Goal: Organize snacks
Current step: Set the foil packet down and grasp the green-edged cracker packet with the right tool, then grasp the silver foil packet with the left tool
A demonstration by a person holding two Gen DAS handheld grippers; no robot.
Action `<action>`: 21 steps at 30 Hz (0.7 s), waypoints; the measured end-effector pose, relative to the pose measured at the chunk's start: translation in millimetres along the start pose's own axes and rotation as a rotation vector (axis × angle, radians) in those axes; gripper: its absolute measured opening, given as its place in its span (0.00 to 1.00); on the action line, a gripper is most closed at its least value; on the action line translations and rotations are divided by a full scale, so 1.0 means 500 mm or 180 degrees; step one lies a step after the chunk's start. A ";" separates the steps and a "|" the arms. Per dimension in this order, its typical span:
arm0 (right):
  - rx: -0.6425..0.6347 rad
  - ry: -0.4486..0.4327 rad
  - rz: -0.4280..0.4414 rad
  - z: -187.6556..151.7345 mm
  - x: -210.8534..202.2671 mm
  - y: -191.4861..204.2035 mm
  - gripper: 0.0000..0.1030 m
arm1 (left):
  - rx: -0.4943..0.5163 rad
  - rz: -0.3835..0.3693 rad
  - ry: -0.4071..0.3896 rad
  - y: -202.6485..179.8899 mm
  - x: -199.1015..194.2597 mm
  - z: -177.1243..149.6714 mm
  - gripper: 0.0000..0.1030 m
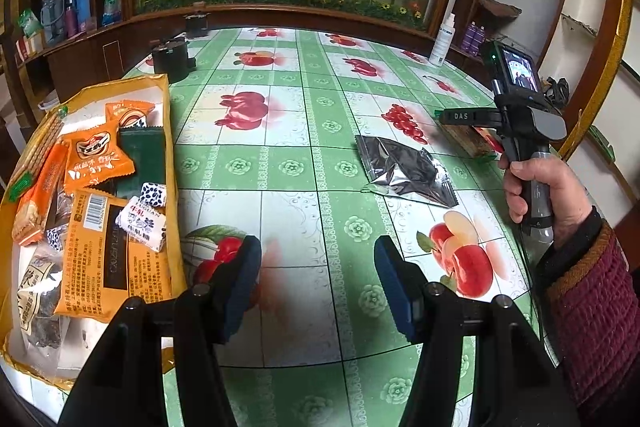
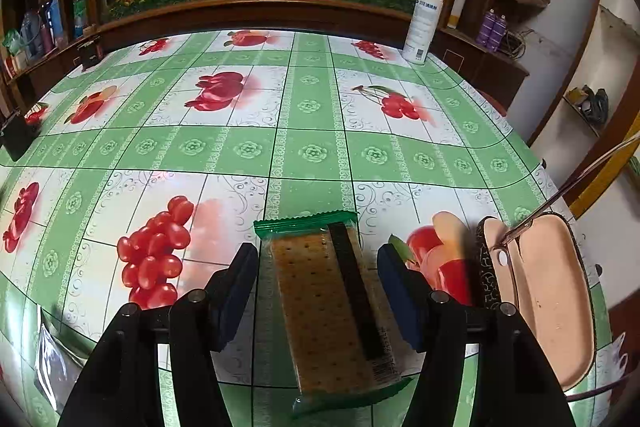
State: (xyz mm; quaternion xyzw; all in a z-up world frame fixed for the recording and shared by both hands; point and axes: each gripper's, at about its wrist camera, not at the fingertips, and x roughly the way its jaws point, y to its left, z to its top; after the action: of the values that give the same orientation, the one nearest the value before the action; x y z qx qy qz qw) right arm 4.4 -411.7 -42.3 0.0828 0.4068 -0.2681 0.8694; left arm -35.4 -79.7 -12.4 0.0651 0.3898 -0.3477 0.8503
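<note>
Filling the far left of the left wrist view, a yellow box (image 1: 168,131) lies on the table, its floor crowded with wrapped snacks: orange packets (image 1: 98,155), a long cracker pack (image 1: 38,147) along its left wall, small white candies (image 1: 146,223) and a dark green wrapper (image 1: 142,155). Just right of the box, the left gripper (image 1: 318,259) hangs over the green fruit-print tablecloth (image 1: 296,163) with its fingers spread and nothing between them. Farther right and a little beyond it, a crumpled silver foil packet (image 1: 404,169) lies on the cloth by itself, well apart from the box. At the right edge of that view a hand (image 1: 536,191) in a dark red knitted sleeve (image 1: 596,311) grips the handle of the other tool. In the right wrist view, the right gripper (image 2: 318,267) points down at a cracker packet with green ends (image 2: 324,303), which lies flat on the cloth lengthwise between the two fingers; the pads stand apart from its sides with gaps showing, so it is straddled, not pinched. Just right of that packet an open glasses case (image 2: 556,291) with a pink lining holds a pair of glasses (image 2: 520,233). At the table's far right edge stands a white spray bottle (image 2: 423,23).
</note>
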 end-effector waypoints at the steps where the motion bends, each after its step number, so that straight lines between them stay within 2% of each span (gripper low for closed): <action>1: -0.0010 0.0039 0.0004 0.000 0.006 -0.001 0.64 | -0.0001 0.0001 0.0006 0.000 0.001 -0.001 0.56; 5: -0.0056 0.0073 -0.0053 -0.006 0.016 -0.005 0.64 | 0.0019 -0.0009 0.0019 -0.007 0.003 -0.003 0.56; 8: 0.0079 0.0109 0.0136 -0.007 0.018 -0.012 0.52 | 0.0037 -0.0010 0.0017 -0.010 0.003 -0.002 0.56; 11: 0.0146 0.0145 0.0231 -0.007 0.017 -0.004 0.49 | 0.0020 -0.0009 0.0024 -0.010 0.004 0.000 0.56; 21: -0.0259 0.0269 0.0762 -0.047 -0.046 0.135 0.50 | -0.0029 0.0039 0.0064 -0.005 0.011 0.007 0.56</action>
State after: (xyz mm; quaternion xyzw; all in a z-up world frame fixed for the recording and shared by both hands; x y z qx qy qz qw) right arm 12.9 -337.3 -45.5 0.1066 0.4408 -0.1420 0.8799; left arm -32.4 -86.1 -13.3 0.0671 0.3995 -0.3400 0.8487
